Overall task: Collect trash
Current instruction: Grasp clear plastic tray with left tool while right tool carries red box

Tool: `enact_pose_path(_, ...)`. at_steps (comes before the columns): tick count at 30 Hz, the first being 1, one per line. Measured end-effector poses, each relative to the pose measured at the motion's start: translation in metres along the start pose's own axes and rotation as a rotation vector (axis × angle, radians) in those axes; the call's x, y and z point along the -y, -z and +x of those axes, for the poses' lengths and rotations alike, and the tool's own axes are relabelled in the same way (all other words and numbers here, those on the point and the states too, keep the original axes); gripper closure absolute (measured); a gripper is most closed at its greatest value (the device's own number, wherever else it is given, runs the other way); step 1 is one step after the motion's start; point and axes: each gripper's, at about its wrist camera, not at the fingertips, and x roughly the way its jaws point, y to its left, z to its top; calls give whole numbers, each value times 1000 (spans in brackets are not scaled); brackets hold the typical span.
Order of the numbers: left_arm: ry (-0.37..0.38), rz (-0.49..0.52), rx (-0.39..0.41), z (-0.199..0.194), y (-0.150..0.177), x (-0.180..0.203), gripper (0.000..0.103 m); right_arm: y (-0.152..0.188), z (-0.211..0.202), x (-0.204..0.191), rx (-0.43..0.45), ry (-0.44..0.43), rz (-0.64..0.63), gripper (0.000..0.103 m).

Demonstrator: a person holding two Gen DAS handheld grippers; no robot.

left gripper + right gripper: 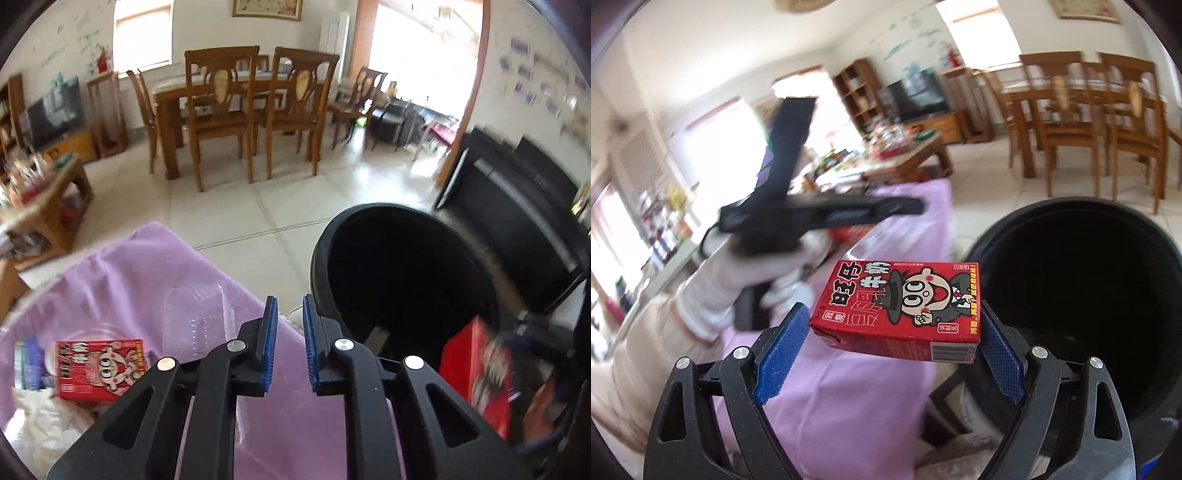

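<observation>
My right tongs (890, 341) are clamped on the red milk carton (899, 308), with the black bin (1082, 295) at my two o'clock. I carry it over the rim before releasing. My left tongs (290, 345) are nearly together, empty.

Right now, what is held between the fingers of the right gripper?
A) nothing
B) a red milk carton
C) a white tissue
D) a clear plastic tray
B: in the right wrist view the right gripper has its blue pads on both ends of the red milk carton, which hangs beside the black trash bin.
</observation>
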Motion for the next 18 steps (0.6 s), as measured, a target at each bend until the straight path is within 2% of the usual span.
enact_pose_path(2,-59,5,-38,8,1,5,87,1,-9,12,16,9,32,16)
enact_pose_path(4,-128,-4,-22,8,3,2,85,5,-16,18,26,14,38,16)
enact_pose_path(6,-140,-36,3,4,9,-4,84,12,-20,21,24,14,39,16)
enact_pose_path(7,-134,-62,5,3,11,-8,79,15,-20,22,19,11,39,16)
enact_pose_path(8,-131,-87,4,2,14,-13,60,19,-19,23,12,6,39,16)
enact_pose_path(9,-142,-96,7,3,16,-15,47,20,-18,23,6,3,38,16)
enact_pose_path(10,-170,-95,24,3,19,-16,29,22,-16,23,2,-1,38,16)
enact_pose_path(11,-182,-90,33,2,21,-16,26,24,-14,23,-2,-8,39,16)
enact_pose_path(14,-151,-80,-7,12,23,-15,27,21,-9,22,-10,-22,42,16)
enact_pose_path(15,-152,-83,-16,15,23,-16,35,20,-9,22,-12,-27,42,16)
enact_pose_path(17,-130,-96,-49,25,24,-20,69,19,-7,24,-13,-34,45,16)
enact_pose_path(18,-120,-106,-60,30,24,-22,77,18,-7,24,-13,-36,46,16)
